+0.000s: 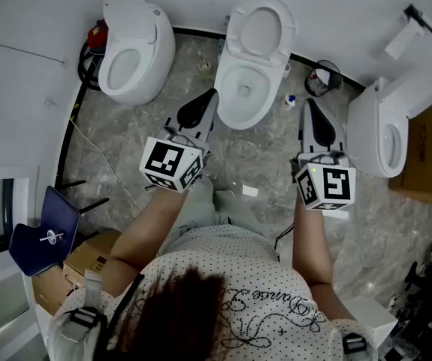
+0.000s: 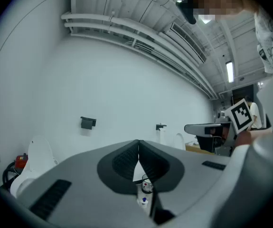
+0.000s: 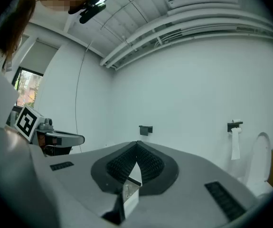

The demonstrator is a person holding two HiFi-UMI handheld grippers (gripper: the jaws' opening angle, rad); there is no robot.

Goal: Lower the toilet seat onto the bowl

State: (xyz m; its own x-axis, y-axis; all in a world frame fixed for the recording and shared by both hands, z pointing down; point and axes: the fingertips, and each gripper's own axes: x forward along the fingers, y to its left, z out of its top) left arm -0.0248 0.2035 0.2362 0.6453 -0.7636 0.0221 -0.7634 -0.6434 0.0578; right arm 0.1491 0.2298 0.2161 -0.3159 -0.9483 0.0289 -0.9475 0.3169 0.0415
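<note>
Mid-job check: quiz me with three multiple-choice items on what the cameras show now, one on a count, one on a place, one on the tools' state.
1. How many toilets does the head view show?
A. two
B. three
C. four

2. The paper roll hangs nearest which one?
A. left toilet
B. middle toilet
C. right toilet

3. How do the left tool and the right tool stand?
A. both shut, nothing between the jaws
B. both wide open
C. left shut on the seat, right open

Answers:
1 B: the left toilet, middle toilet and right toilet stand along the wall.
2 C: the roll is on the wall just above the right toilet.
3 A: in each gripper view the jaws meet at their tips, with only wall and floor beyond.
</note>
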